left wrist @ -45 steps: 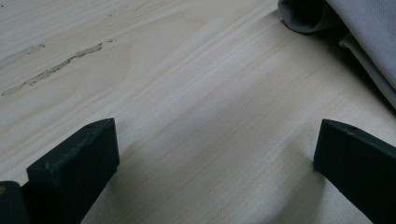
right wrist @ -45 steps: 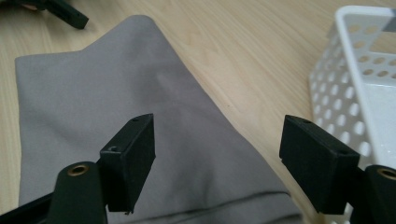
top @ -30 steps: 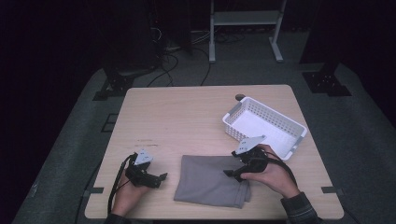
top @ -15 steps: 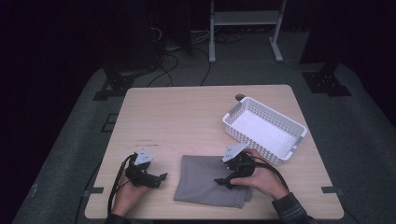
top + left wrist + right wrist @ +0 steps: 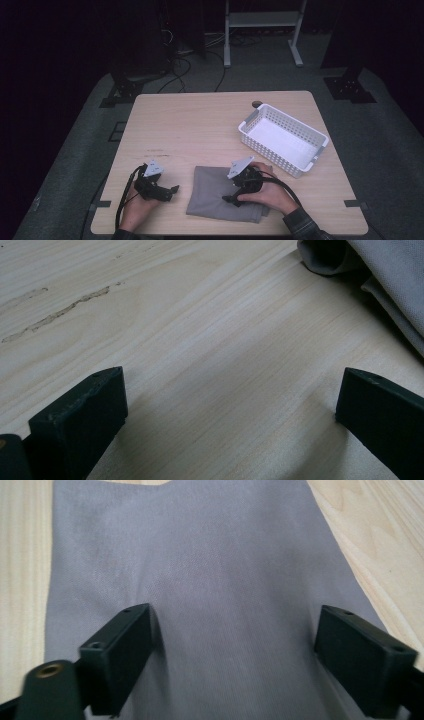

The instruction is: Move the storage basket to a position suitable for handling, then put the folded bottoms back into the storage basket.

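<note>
Cloth (image 5: 220, 200), grey and folded, lies at the lower centre of the high view on a pale wooden table (image 5: 200, 130). The right gripper (image 5: 231, 198) rests on it with jaws spread wide, holding nothing. The left gripper (image 5: 172, 190) sits at lower left on bare wood just beside the cloth's edge, jaws also apart and empty. A white basket (image 5: 283, 140) stands toward the right. Beyond, grey carpet (image 5: 75, 165), cables (image 5: 185, 65) and dark stands fill the dim room. No writing is legible.
</note>
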Tool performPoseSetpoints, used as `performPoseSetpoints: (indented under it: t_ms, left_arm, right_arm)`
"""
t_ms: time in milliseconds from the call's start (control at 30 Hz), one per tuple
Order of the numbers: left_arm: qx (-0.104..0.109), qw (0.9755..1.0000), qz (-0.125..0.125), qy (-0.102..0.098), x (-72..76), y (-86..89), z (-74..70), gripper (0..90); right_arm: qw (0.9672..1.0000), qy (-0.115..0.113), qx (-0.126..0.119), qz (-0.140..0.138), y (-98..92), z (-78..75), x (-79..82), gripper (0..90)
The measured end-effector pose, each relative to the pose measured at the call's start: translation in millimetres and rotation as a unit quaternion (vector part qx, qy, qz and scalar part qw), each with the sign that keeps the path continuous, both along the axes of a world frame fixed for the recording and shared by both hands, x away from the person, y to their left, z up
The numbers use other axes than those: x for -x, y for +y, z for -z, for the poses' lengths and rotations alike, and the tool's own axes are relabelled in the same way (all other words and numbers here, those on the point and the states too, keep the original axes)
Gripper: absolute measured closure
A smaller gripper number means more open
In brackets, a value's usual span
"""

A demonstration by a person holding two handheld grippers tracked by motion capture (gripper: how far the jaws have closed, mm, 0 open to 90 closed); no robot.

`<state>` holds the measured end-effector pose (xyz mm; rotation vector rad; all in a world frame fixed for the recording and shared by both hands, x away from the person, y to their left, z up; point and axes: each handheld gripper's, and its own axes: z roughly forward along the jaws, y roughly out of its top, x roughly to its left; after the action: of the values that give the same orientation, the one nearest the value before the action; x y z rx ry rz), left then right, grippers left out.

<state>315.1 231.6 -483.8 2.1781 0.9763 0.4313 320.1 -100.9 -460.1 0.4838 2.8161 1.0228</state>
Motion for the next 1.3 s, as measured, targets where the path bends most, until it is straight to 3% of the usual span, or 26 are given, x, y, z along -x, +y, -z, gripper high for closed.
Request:
performPoseSetpoints:
  t_ms: [200,333,500,667,733,900,1067,1300]
  left_arm:
    - [0.000,1.0000,0.000,0.000,0.0,0.0,0.0,0.0]
    - [0.000,1.0000,0.000,0.000,0.0,0.0,0.0,0.0]
    - [0.000,1.0000,0.000,0.000,0.1,0.0,0.1,0.0]
    - [0.000,1.0000,0.000,0.000,0.1,0.0,0.2,0.0]
    - [0.000,1.0000,0.000,0.000,0.1,0.0,0.2,0.0]
    - [0.000,1.0000,0.000,0.000,0.2,0.0,0.1,0.0]
    - [0.000,1.0000,0.000,0.000,0.1,0.0,0.1,0.0]
    - [0.000,1.0000,0.000,0.000,0.0,0.0,0.1,0.0]
  right_arm:
    - [0.9998,-0.013,0.013,0.001,3.7,6.2,0.3,8.9]
    - [0.9998,-0.014,0.012,0.004,5.0,12.4,0.8,0.0]
    - [0.9999,-0.012,0.003,0.006,4.0,15.1,1.3,0.0]
    - [0.9998,-0.012,0.011,0.011,6.4,14.0,4.9,1.1]
    - [0.9998,-0.012,0.012,0.012,6.4,13.2,6.2,5.4]
    - [0.9998,-0.012,0.013,0.000,6.0,7.4,13.7,28.8]
    - [0.9999,-0.004,0.003,0.012,5.3,5.8,15.6,47.6]
    - [0.9989,0.003,-0.016,0.045,4.1,6.6,17.5,59.2]
